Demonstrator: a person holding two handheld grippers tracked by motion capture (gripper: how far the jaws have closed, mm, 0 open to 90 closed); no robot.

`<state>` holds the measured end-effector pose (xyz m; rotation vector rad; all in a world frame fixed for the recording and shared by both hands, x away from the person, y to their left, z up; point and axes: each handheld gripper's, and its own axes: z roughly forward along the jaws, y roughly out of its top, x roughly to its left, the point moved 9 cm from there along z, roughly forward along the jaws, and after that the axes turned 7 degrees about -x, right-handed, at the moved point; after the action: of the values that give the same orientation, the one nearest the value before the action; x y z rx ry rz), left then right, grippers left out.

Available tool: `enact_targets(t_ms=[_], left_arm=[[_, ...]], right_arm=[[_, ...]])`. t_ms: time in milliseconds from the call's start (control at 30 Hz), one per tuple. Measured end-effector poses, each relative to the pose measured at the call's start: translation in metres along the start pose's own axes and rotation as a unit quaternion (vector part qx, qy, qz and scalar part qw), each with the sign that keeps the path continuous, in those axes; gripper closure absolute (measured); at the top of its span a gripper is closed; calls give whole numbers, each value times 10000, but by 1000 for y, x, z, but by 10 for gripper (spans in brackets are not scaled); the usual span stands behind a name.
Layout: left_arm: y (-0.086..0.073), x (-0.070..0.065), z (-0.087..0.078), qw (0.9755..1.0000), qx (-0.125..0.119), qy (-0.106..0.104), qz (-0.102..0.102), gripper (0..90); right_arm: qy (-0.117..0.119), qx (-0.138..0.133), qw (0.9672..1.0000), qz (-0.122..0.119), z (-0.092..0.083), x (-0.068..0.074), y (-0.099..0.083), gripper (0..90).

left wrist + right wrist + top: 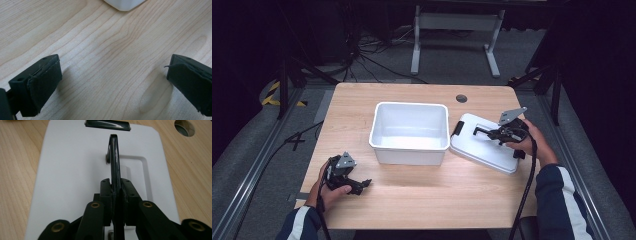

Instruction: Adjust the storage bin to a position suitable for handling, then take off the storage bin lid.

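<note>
My right gripper (116,188) has its jaws pinched tight on the thin black handle (114,157) of the white lid (67,182); in the right gripper view the handle stands on edge, rising from between the pads and running away from me down the middle of the lid, beside a shallow rectangular recess. At the lid's far edge sits a black latch (107,124). From the high view, my right gripper (494,134) reaches over the lid (484,150), which lies flat on the table (422,200) just to the right of the white tub (409,132), its near corner close to the tub's side; whether the two touch I cannot tell. A second black latch (457,128) shows on the lid's edge facing the tub. Beyond the lid, a round cable hole (461,98) is set in the wood. My left gripper (112,82) has its jaws spread wide with nothing but bare wood between the pads (45,82); a corner of the tub (123,4) shows at the top of that view. In the high view my left gripper (361,186) rests low at the near left of the table, apart from the tub, which stands open and upright near the middle.
</note>
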<state>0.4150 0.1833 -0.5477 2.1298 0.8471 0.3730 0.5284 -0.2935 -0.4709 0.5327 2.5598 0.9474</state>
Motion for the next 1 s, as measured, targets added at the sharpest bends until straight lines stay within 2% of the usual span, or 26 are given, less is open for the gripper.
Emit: enact_targets(t_ms=[200, 367, 500, 733, 1000], left_arm=[[1, 0, 1, 10000, 2, -10, 6, 1], [1, 0, 2, 10000, -19, -6, 12, 1], [1, 0, 2, 10000, -18, -15, 14, 1], [2, 1, 2, 10000, -23, -14, 73, 1], [2, 1, 2, 10000, -25, -11, 72, 1]], right_arm=[[-63, -180, 9998, 99, -7, 1, 2, 743], [-116, -258, 9994, 184, -10, 3, 5, 632], [-104, -392, 9988, 272, -14, 6, 11, 607], [-120, -465, 9986, 210, -17, 11, 19, 570], [-300, -471, 9981, 264, -22, 16, 26, 517]])
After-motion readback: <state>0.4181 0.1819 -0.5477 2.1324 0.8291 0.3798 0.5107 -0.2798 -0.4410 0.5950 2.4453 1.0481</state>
